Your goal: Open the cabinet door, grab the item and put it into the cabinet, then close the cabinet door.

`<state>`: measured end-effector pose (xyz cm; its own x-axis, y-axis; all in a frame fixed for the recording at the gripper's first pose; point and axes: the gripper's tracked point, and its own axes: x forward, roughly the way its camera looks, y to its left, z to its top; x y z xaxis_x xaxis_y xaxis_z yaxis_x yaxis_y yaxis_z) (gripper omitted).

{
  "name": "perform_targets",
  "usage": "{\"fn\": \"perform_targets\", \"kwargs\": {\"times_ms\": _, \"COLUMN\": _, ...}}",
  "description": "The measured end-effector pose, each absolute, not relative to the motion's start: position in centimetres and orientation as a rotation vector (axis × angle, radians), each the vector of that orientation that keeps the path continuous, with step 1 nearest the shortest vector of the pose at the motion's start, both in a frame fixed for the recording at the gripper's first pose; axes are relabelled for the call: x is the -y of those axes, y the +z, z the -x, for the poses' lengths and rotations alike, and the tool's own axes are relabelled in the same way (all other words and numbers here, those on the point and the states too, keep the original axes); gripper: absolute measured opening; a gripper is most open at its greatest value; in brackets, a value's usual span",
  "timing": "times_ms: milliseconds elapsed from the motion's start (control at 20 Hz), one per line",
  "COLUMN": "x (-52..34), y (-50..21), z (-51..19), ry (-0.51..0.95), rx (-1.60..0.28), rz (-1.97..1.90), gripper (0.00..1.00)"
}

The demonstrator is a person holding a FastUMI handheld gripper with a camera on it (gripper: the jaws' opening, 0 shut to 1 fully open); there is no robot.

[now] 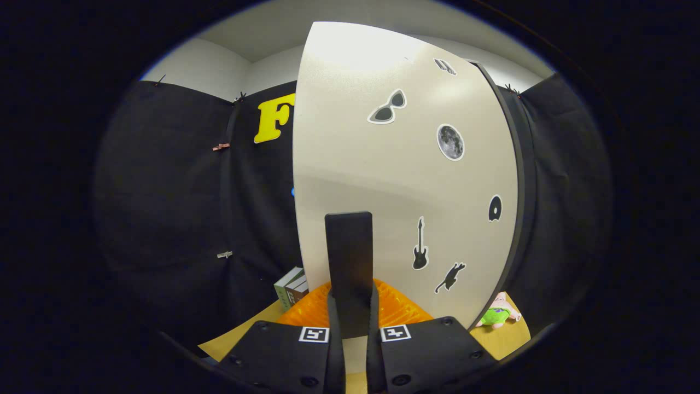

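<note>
Your hand-held gripper (353,314) is clamped on the black handle (349,262) of the cabinet door (394,180), both fingers pressing its sides. Landmark is the door: orange mat (396,309) below it on the worktop (246,336), small box (291,287) at its lower left, plush toy (497,314) at its lower right.

orange mat (396,306): mostly behind cabinet door (399,180) | plush toy (496,315): partly hidden | box (291,288): half covered
</note>
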<state>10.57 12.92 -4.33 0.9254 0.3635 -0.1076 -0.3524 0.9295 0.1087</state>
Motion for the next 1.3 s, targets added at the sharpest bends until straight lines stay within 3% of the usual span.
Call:
{"fn": "perform_targets", "kwargs": {"times_ms": 500, "x": -9.2, "y": -4.2, "z": -9.1, "ry": 0.271, "rx": -0.132, "rz": -0.092, "gripper": 0.18}}
{"fn": "perform_targets", "kwargs": {"times_ms": 1300, "x": 0.5, "y": -3.5, "z": -8.2, "ry": -0.165, "rx": -0.084, "rz": -0.026, "gripper": 0.13}}
